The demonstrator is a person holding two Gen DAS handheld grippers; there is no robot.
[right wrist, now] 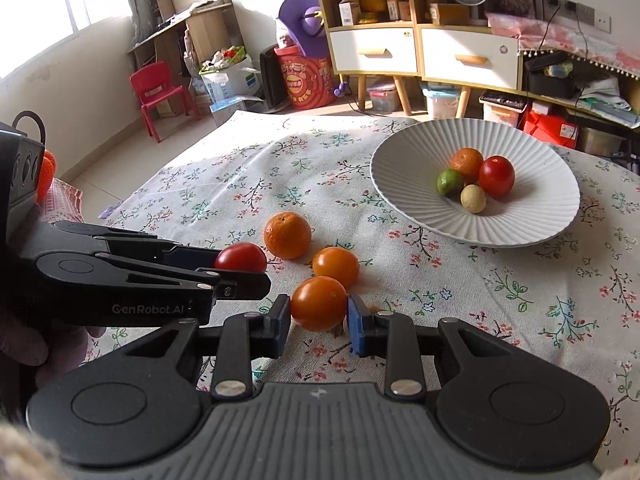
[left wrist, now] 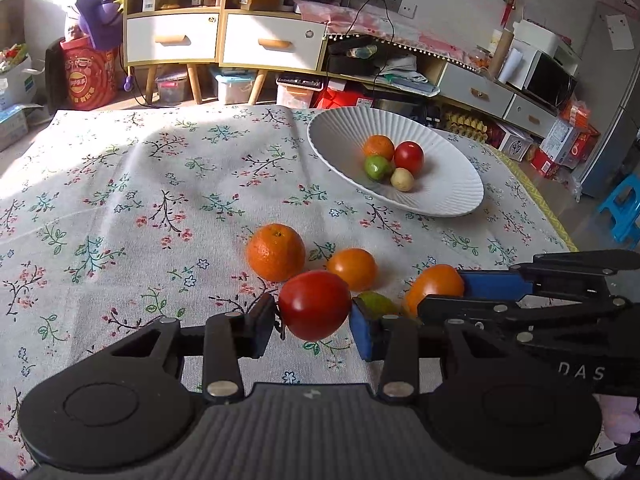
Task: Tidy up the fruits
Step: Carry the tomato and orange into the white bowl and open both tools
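Tomato (left wrist: 314, 305) sat clamped between the left gripper's (left wrist: 314, 326) jaws; the right gripper's (right wrist: 319, 314) jaws gripped an orange fruit (right wrist: 319, 303) above the surface (right wrist: 500, 292).

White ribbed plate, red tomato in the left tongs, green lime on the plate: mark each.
White ribbed plate (right wrist: 400, 168): right wrist view, bare left rim.
Red tomato in the left tongs (left wrist: 314, 306): left wrist view, middle of its skin.
Green lime on the plate (right wrist: 449, 182): right wrist view, its centre.

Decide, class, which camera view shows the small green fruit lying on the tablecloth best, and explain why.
Neither is good, but the left wrist view wins: the green fruit shows partly, behind the left gripper and its red tomato. In the right wrist view it is hidden behind the right gripper and its orange tomato.
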